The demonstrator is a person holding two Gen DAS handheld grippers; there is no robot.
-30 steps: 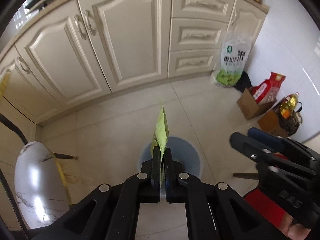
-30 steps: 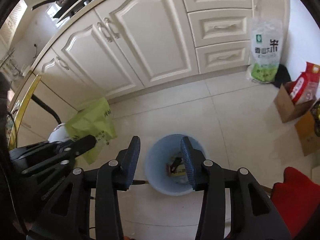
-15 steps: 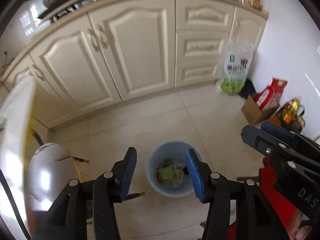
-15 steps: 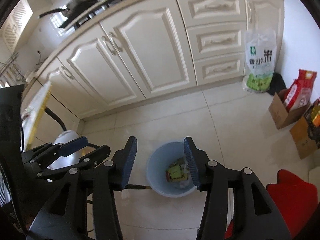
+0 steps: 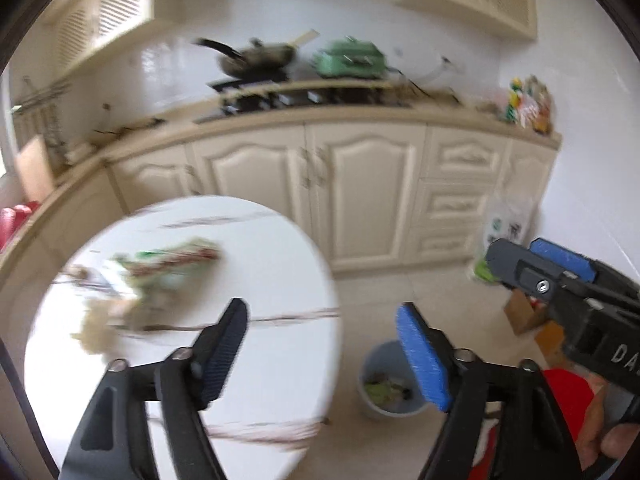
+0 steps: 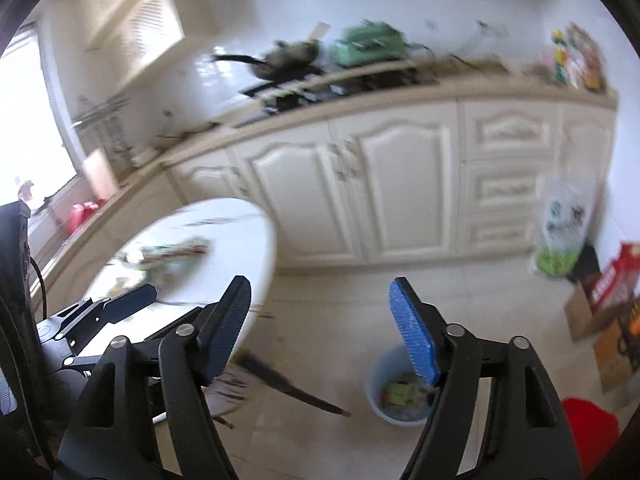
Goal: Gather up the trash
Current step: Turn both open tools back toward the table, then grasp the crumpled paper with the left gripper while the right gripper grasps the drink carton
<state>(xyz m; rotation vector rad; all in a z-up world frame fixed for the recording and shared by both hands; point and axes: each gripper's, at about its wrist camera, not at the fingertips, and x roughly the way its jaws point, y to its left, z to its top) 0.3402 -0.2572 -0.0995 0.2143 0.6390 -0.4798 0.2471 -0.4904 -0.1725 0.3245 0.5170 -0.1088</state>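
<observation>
Left wrist view: left gripper [image 5: 320, 344] empty, jaws spread wide, raised above the table [image 5: 280, 360] edge and aimed over it; blurred trash [image 5: 156, 276] lies on the table well ahead, bin [image 5: 394, 388] on the floor below right, so best to slow down, drop low and straddle one wrapper before closing. Right wrist view: right gripper [image 6: 320, 332] also empty and wide apart, held level beside the table, bin [image 6: 400, 392] below it with wrappers inside, trash [image 6: 168, 258] far left.

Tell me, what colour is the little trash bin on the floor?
The trash bin is light blue, with scraps inside. It shows best in the right wrist view.
</observation>
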